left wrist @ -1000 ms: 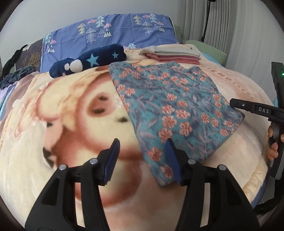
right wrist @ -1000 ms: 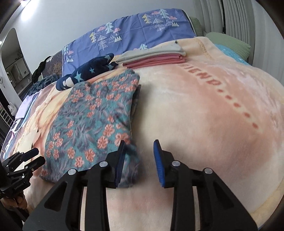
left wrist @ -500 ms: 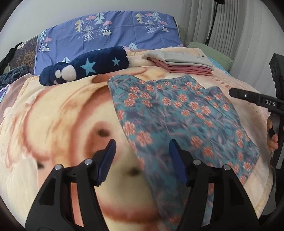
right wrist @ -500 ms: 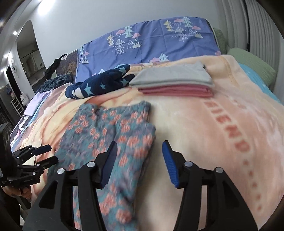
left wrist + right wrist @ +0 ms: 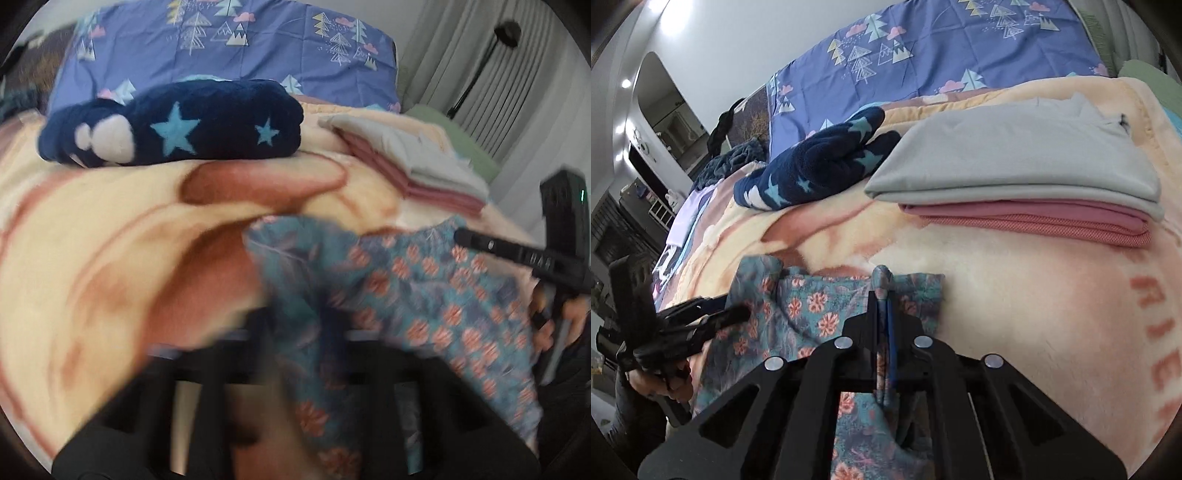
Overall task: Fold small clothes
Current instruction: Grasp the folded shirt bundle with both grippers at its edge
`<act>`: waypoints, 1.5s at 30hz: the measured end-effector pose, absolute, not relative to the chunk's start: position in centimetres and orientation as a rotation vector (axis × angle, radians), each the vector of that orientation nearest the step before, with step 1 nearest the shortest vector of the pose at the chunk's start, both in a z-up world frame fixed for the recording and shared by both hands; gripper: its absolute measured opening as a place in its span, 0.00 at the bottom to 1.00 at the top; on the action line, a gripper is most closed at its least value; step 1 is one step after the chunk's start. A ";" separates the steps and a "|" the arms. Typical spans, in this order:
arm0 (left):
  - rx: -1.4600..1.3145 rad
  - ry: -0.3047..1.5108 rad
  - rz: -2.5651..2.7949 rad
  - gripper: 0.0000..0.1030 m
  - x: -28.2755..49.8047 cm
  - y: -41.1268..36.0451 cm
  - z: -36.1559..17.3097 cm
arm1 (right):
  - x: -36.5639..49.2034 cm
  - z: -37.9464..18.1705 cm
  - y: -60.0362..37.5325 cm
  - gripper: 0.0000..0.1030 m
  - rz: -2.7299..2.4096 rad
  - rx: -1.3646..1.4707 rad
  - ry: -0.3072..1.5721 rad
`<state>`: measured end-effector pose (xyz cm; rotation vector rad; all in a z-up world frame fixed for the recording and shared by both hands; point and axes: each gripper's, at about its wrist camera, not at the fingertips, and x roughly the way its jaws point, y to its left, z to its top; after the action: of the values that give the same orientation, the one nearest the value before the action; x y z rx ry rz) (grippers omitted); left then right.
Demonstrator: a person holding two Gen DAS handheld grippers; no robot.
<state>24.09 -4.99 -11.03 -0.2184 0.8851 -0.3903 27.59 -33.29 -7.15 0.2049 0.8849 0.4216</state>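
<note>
Now the floral garment lies on the plush blanket, just in front of the folded stack. Lifted unevenly, its thin far edge could slip a pinch and crumple. Both pairs of jaws have just been closing: right gripper pinches that edge; left gripper, blurred, clamps the opposite corner.

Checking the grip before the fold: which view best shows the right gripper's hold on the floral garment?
Right wrist view: the right gripper is sharp, pinching a floral garment ridge. The left wrist view shows it side-on, grip hidden.
</note>
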 end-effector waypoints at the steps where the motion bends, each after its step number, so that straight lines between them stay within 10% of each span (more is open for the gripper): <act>1: -0.255 0.858 -0.406 0.10 24.1 -4.7 -10.6 | 27.2 -6.6 -33.6 0.04 0.425 0.215 0.849; 4: -0.206 0.742 -0.430 0.12 23.0 -5.2 -9.7 | 26.4 -5.9 -34.5 0.04 0.376 0.216 0.804; 12: -0.179 0.820 -0.349 0.65 22.7 -5.1 -11.7 | 26.5 -8.0 -37.5 0.22 0.313 0.332 0.882; 23: -0.080 0.913 -0.518 0.74 14.0 -7.5 -13.3 | 15.8 -7.7 -35.4 0.55 0.409 0.131 0.948; 45: -0.200 0.962 -0.563 0.71 18.8 -8.4 -14.1 | 21.5 -11.1 -34.3 0.58 0.608 0.357 1.022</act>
<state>18.82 -8.44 -14.05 -0.1998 0.9619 -0.5626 21.51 -34.32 -11.13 0.3566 1.0216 0.6075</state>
